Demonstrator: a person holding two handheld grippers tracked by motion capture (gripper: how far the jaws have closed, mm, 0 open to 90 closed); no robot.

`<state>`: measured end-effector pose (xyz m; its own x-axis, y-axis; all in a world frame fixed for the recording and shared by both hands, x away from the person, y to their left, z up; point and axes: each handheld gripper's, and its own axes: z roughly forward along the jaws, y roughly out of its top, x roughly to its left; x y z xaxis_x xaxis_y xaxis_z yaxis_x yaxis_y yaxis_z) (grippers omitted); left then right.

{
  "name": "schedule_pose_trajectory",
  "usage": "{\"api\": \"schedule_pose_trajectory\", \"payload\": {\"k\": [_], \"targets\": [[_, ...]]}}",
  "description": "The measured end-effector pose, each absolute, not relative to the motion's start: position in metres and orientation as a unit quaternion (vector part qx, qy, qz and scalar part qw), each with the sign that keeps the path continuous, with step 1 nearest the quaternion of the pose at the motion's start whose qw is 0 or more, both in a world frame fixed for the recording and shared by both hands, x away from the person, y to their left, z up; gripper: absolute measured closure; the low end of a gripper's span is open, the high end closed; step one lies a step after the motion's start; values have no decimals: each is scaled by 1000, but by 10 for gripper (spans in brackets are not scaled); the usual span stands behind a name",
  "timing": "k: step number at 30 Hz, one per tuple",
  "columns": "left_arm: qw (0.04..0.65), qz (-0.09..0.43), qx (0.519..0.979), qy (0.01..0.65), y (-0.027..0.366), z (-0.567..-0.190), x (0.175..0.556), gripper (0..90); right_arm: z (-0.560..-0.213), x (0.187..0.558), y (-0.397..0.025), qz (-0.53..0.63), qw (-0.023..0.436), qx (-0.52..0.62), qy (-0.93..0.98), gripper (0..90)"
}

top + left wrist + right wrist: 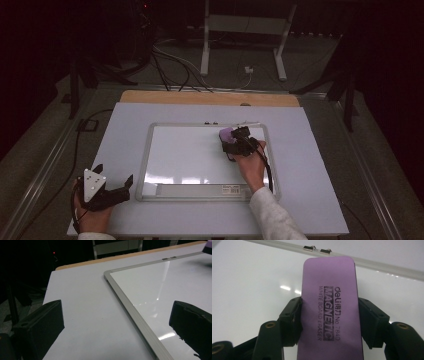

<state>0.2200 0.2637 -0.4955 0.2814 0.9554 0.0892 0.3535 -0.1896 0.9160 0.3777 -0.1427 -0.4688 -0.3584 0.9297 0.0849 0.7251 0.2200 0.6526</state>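
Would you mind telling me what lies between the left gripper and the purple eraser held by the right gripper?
Bare table, the whiteboard's metal frame and its blank white surface lie between the left gripper and the eraser, as the high view shows.

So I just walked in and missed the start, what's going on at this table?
A person is working on a whiteboard with two hand-held grippers. The right gripper clamps a purple magnetic eraser over the board's upper right area. The left gripper rests open on the table, off the board's lower left corner. The board looks clean.
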Motion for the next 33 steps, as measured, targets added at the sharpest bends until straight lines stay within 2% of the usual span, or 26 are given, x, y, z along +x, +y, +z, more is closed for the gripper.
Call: {"api": "schedule_pose_trajectory", "payload": {"k": [17, 33], "targets": [[416, 357, 686, 479, 263, -496, 220, 5, -459, 337, -176, 329, 156, 534, 763, 412], [414, 356, 689, 476, 260, -497, 221, 5, -487, 310, -203, 301, 125, 540, 776, 411]]}}
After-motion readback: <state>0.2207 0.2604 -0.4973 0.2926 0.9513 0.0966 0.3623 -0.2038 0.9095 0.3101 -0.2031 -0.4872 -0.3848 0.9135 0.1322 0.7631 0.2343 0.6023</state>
